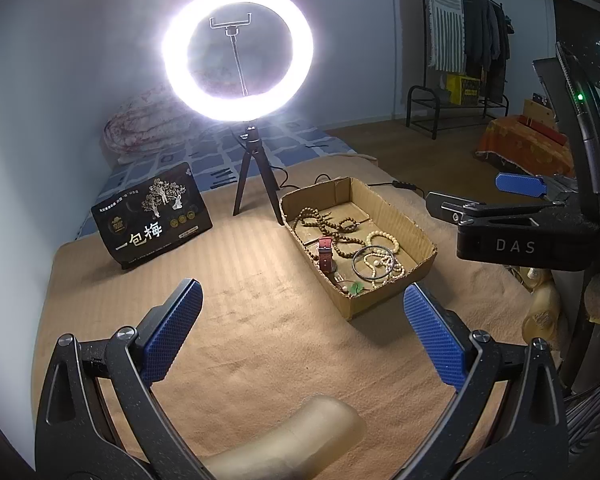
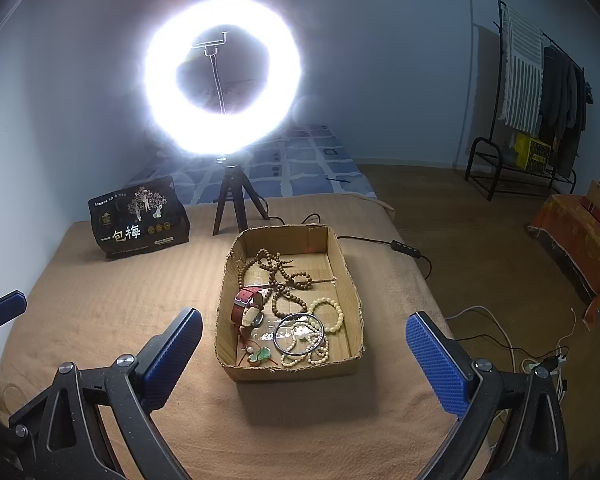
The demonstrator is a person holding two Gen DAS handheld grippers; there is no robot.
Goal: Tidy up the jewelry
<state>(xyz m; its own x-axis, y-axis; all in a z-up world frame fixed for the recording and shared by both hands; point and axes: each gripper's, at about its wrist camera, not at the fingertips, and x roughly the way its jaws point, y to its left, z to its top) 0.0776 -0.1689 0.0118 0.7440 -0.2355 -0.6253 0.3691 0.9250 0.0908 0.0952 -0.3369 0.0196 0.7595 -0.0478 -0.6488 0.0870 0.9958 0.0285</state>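
Nearest your left lens, a pale rounded form (image 1: 300, 436) lies blurred between the fingers; what it is cannot be told. Your left gripper (image 1: 300, 336) gapes wide and holds nothing, above the tan blanket (image 1: 260, 320). Your right gripper (image 2: 304, 356) is spread just as wide, also with nothing in it, with the cardboard tray (image 2: 226, 280) just ahead between its fingers. Behind the tray stands the lit ring light (image 2: 220, 76) on its tripod, a black snack bag (image 2: 136, 220) to its left. In the tray lie brown wooden beads (image 2: 278, 276), a steel bangle (image 2: 299, 334), a cream bead bracelet (image 2: 332, 314), a red-strapped watch (image 2: 247, 306) and a green pendant (image 2: 261, 357).
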